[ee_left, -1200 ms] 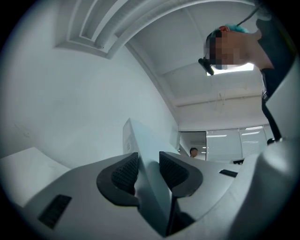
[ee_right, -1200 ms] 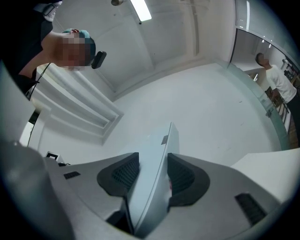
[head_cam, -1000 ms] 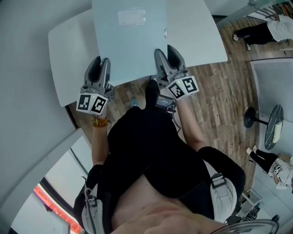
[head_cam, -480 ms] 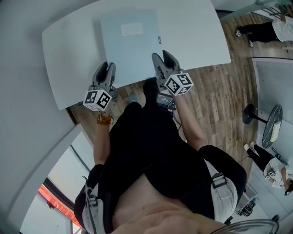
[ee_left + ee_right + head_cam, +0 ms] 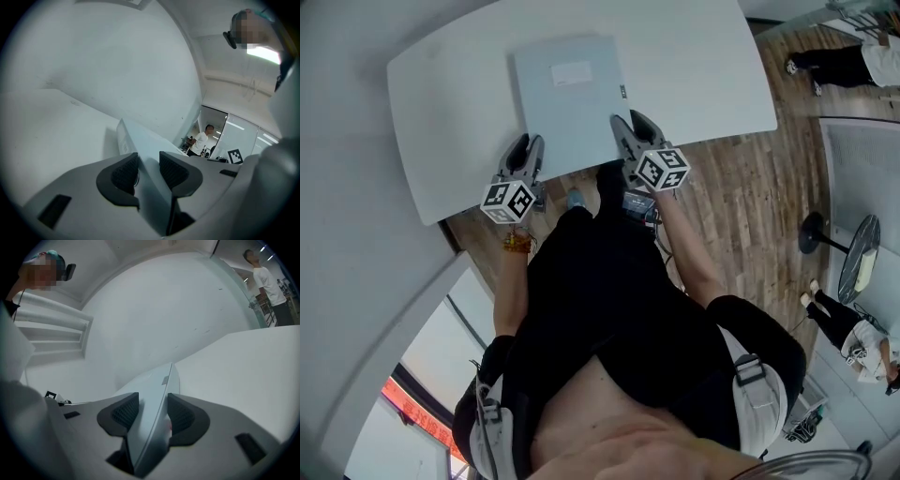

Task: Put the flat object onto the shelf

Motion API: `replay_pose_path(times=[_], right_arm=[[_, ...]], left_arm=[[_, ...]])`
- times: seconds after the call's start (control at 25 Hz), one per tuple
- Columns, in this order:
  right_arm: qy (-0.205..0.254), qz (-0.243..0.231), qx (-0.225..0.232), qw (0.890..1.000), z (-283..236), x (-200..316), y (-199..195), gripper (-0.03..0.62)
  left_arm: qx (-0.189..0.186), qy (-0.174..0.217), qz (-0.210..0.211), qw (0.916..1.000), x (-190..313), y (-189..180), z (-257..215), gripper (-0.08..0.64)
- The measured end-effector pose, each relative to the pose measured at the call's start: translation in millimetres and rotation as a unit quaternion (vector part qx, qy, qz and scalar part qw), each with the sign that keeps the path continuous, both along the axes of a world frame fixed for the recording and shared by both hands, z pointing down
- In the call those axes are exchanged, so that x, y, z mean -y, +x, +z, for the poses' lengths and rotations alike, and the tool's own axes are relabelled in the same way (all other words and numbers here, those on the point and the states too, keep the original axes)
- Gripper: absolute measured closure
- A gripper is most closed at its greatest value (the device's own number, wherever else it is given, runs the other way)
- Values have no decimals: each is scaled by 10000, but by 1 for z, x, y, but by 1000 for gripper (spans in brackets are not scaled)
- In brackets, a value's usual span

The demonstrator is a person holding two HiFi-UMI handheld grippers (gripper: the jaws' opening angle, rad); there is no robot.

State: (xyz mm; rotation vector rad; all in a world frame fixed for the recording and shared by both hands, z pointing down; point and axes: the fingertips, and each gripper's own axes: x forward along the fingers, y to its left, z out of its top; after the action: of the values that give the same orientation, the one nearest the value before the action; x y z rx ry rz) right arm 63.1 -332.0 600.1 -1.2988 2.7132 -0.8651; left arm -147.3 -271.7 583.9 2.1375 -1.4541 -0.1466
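- Head view: the flat object point(image 5: 567, 103), a pale grey-blue panel with a white label point(image 5: 572, 73), lies spread over the white surface point(image 5: 694, 56), out at 12 o'clock from the person's black-clad body point(image 5: 600, 309).
- Same view: the left tool point(image 5: 525, 150) has hold of the panel's near edge at its 7 o'clock corner, and the right tool point(image 5: 628, 127) has it on the 5 o'clock side. Each carries its marker cube, left cube point(image 5: 508, 201) and right cube point(image 5: 662, 169), just behind the jaws.
- Same view: the panel's near edge sits right at the surface's front rim. I can't tell from here whether the panel rests on the surface or hangs just above it. Wooden floor point(image 5: 741, 187) shows off at 3 o'clock.
- Left gripper view: the left tool point(image 5: 148, 164) is clamped on the flat object point(image 5: 143, 140), with both ribbed pads tight against the panel's edge. The panel runs away toward 12 o'clock, and the white surface point(image 5: 47, 126) stretches out at 9 o'clock. A person in a white shirt point(image 5: 202, 140) stands in the background at 3 o'clock.
- Right gripper view: the right tool point(image 5: 152, 411) is clamped on the flat object point(image 5: 157, 383) as well, and the panel's thin edge is pinched between the two dark pads. The surface point(image 5: 243, 362) spreads out at 3 o'clock, and another bystander point(image 5: 268, 284) stands up at 1 o'clock.
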Motion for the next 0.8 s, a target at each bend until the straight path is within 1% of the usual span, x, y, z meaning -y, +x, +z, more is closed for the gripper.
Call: replay_pose_path(times=[0.32,0.44,0.52,0.64,0.72,0.8], right_arm=[[-196,-80,-186,9996,22,-1,1,405],[-198,-93,-225,9995,23,1,2,397],[-207,-98,-255,9994,23,1,2,390],[-255,-84,-332,9991,24,-3,7,367],[-252,-101,-419,9988,21,-9,12,365],[-270,-175,-437,9985,17,-17,15,362]], left_arm=[[223,-230,108,9994,-3,3,22,419],[155,-216,89,9996,-2,2,24,410],[192,-210,64,9996,-1,0,23,408],[358,-225,16,9991,-8,-5,21,377],[349,-239,9,9991,-18,-7,19,374],[242,-263,40,9994,-31,-6,16,374]])
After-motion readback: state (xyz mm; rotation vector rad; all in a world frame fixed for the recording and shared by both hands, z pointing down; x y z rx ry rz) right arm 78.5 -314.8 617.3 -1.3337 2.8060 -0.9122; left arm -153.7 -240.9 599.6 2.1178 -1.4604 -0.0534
